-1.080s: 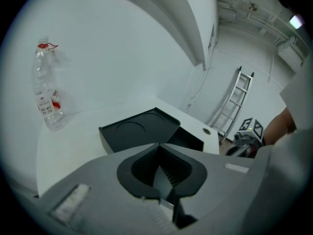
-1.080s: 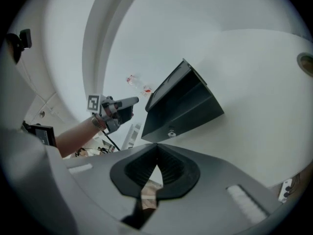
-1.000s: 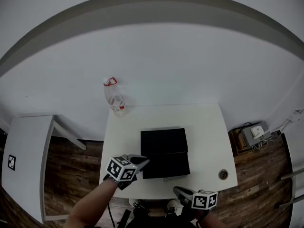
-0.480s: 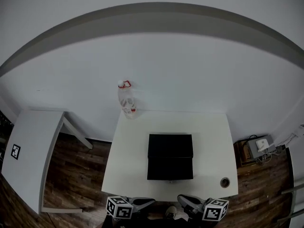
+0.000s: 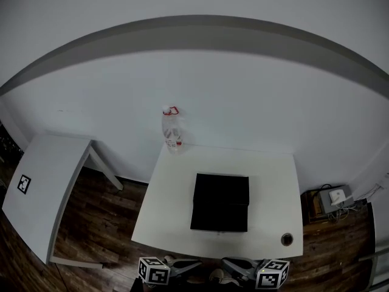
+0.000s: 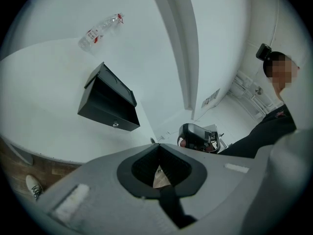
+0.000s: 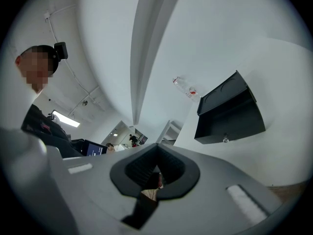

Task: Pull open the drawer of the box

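The left gripper [image 6: 157, 152] has a smooth grey plastic body. Its black ribbed pads [image 6: 143, 165] sit in a rounded dark recess, with a pale rectangular strip [image 6: 237, 168] on either side. The right gripper [image 7: 156, 154] is built the same way. Each carries a white cube [image 5: 153, 271] printed with black square markers. The person wears a dark top [image 6: 266, 131] and a black camera [image 7: 60, 50] on the head.

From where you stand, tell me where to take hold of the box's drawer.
Grip the small round knob low in the middle of the drawer front. It is the only thing that sticks out of that flat black face. Come from the near edge of the table, which the front faces, jaws closing across the knob.
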`<state>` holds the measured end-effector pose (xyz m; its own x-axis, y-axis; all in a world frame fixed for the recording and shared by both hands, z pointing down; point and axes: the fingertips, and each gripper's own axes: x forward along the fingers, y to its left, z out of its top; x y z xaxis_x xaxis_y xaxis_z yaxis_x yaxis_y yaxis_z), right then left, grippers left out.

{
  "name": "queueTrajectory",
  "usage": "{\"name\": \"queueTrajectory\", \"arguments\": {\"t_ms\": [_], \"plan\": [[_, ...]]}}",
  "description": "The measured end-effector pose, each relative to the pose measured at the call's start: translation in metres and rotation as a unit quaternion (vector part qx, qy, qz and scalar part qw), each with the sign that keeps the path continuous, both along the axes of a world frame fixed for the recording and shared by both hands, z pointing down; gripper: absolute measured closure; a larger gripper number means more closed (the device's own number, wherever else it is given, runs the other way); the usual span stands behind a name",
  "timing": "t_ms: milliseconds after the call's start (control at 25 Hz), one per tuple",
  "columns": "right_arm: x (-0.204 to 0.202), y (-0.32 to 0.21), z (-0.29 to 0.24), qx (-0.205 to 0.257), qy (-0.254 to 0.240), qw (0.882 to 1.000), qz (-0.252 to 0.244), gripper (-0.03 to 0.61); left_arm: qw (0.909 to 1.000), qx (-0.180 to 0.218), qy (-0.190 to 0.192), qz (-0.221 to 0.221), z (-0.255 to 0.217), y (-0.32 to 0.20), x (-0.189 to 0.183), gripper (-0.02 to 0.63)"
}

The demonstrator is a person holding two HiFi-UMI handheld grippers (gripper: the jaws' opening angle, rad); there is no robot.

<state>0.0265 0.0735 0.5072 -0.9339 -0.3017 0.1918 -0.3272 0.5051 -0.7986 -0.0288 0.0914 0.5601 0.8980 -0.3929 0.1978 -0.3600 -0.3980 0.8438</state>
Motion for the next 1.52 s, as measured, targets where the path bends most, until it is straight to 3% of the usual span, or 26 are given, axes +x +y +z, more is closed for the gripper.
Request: {"name": "queueTrajectory", "arguments": {"t_ms": [440, 1520], "plan": [[-0.002, 0.004, 0.004, -0.012, -0.009, 1.0, -0.014, 0.574, 0.9998, 0.009, -0.004, -0.02, -0.005, -0.005, -0.002, 0.609], [0.003, 0.0, 0.009, -0.015, -0.01, 1.0, -0.02, 0.574, 0.9998, -0.003, -0.002, -0.017, -0.001, -0.008, 0.009, 0.609]]}}
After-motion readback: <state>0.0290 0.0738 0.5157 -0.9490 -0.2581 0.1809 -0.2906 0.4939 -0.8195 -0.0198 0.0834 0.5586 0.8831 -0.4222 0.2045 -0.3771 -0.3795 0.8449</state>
